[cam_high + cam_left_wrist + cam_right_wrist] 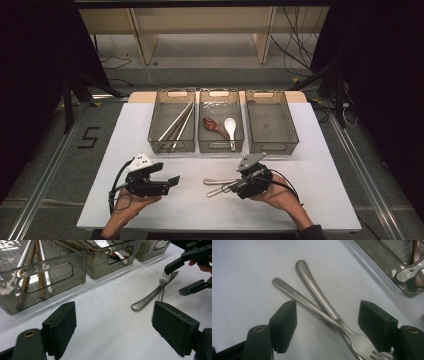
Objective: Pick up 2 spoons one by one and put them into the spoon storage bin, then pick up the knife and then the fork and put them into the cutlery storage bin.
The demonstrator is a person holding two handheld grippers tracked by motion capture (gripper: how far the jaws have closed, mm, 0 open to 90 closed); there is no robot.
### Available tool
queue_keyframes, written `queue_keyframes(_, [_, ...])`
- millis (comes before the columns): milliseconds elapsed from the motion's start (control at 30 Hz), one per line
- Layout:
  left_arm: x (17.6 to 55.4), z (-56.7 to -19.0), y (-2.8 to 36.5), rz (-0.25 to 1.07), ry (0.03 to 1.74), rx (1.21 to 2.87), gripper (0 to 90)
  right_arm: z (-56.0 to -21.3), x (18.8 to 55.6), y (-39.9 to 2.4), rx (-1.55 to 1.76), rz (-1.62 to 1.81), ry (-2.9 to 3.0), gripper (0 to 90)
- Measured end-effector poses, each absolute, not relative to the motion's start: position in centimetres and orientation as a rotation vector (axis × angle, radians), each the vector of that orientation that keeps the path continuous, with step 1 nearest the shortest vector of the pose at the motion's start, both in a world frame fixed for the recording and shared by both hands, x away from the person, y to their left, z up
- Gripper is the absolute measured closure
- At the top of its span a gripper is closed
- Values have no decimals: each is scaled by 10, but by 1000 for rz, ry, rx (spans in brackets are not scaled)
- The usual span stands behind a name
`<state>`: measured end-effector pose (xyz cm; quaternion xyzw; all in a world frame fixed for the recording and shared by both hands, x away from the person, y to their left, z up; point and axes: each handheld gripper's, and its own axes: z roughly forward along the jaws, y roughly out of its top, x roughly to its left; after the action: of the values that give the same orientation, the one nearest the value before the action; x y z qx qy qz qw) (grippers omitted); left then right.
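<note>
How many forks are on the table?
2. The two forks lie crossed on the white table, between the open jaws of the right gripper. One fork's handle lies partly over the other's. No more show.

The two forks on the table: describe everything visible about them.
The two forks look like brushed grey metal, each with a slim handle with a rounded end. They lie flat on the white table, crossed near their necks, handles splayed apart. The tines sit low between the right gripper fingers, which stand open on either side without pressing them. They lie in front of the middle bin, outside it.
</note>
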<state>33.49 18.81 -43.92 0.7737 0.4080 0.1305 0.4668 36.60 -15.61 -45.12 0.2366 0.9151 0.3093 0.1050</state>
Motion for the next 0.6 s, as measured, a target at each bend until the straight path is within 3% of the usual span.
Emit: queue_keyframes(600, [327,-438,190,355,971,1882,188,-457,373,-156,671,854,2750,337])
